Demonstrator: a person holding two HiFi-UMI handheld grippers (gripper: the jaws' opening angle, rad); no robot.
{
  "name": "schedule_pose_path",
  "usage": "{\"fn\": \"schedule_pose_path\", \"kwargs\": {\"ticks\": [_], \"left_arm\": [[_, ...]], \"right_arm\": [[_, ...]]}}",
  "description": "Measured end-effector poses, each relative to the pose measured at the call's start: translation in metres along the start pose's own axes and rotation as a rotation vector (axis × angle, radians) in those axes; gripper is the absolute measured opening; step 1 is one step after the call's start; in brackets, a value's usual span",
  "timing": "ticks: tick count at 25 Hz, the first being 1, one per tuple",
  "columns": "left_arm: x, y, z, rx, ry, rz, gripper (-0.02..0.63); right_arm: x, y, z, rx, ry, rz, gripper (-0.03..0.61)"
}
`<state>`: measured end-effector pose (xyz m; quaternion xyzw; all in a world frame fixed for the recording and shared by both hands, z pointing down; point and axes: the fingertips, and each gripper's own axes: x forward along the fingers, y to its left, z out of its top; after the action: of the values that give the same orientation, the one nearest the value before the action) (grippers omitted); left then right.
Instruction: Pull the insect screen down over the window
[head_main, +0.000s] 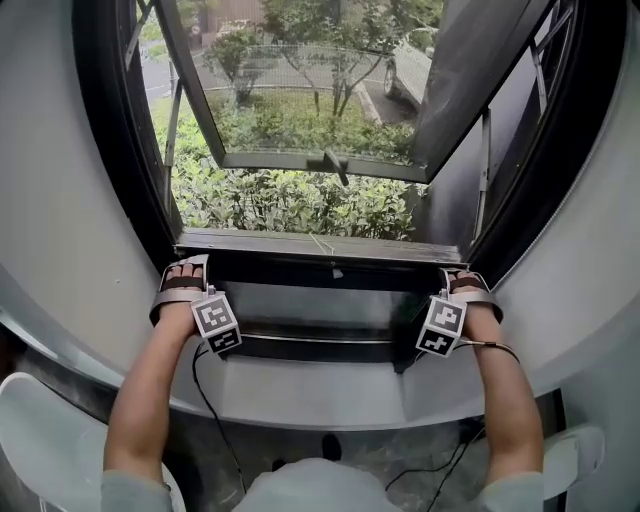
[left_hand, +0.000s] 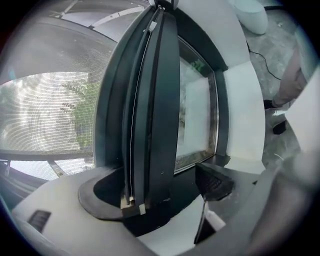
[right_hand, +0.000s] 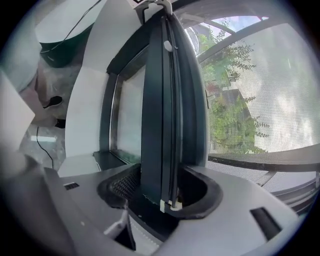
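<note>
- Left forearm (head_main: 150, 390), right forearm (head_main: 510, 400): bare. They run from the bottom of my head view toward the window, roughly parallel and well apart.
- Left hand (head_main: 180, 300), right hand (head_main: 478, 310): level with each other, one at each end of the bar, knuckles up. Each hand's marker cube (head_main: 216, 322) is turned toward me.
- Bar (head_main: 320, 245): the dark rail at the screen's lower edge. It lies level across the opening from side frame to side frame, low down and just above the dark bottom frame (head_main: 320, 300).
- Screen (left_hand: 45, 115): fine grey mesh, taut, running away from the bar on its outdoor side. Shrubs (head_main: 290, 200) show blurred through it in both gripper views.
- Sash (head_main: 310, 100): swung outward beyond the screen, with its lower edge over the shrubs.
- Sill (head_main: 320, 395): pale and curved, below the bottom frame and between my forearms.
- Left gripper (head_main: 185, 268): at the bar's left end with the bar between its jaws. In the left gripper view the mesh-side pad curls against the bar and the room-side pad stands just clear, so I read the jaws as apart, not clamped.
- Right gripper (head_main: 462, 280): at the bar's right end, jaws fairly wide. In the right gripper view both pads sit against the bar, so I read it as gripping the bar.
</note>
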<state>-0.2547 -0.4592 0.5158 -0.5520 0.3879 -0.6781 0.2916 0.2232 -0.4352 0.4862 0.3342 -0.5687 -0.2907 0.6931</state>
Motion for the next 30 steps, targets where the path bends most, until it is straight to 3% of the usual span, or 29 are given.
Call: {"fn": "schedule_pose_path", "kwargs": {"ticks": [2,7,8,15,20,23,28,30], "left_arm": [[-0.002,0.000,-0.002,0.017,0.004,-0.017,0.449],[-0.002,0.001,-0.002,0.016,0.014,0.025,0.445],[-0.003,0.001,-0.003,0.015,0.010,0.030,0.407],[-0.002,0.002,-0.002,0.000,-0.015,0.074,0.407],[0.006,0.000,0.003,0.027,-0.052,0.118,0.407],[0.012,0.004,0.003,0.036,-0.066,0.203,0.410],[0.017,0.005,0.000,0.022,-0.032,0.268,0.434],[0.017,0.006,-0.001,0.000,-0.031,0.274,0.442]], "right_arm": [[-0.001,-0.001,0.000,-0.010,-0.002,0.009,0.232],[0.000,0.000,0.001,0.009,-0.019,-0.015,0.232],[0.000,0.001,0.002,0.013,-0.023,-0.017,0.232],[0.007,0.004,0.001,0.034,-0.034,-0.052,0.232],[0.007,0.005,-0.006,-0.011,-0.039,-0.077,0.232],[0.012,0.000,-0.006,-0.048,-0.024,-0.163,0.232],[0.019,-0.013,0.003,0.014,0.049,-0.456,0.244],[0.024,-0.011,0.002,0.051,0.038,-0.481,0.244]]}}
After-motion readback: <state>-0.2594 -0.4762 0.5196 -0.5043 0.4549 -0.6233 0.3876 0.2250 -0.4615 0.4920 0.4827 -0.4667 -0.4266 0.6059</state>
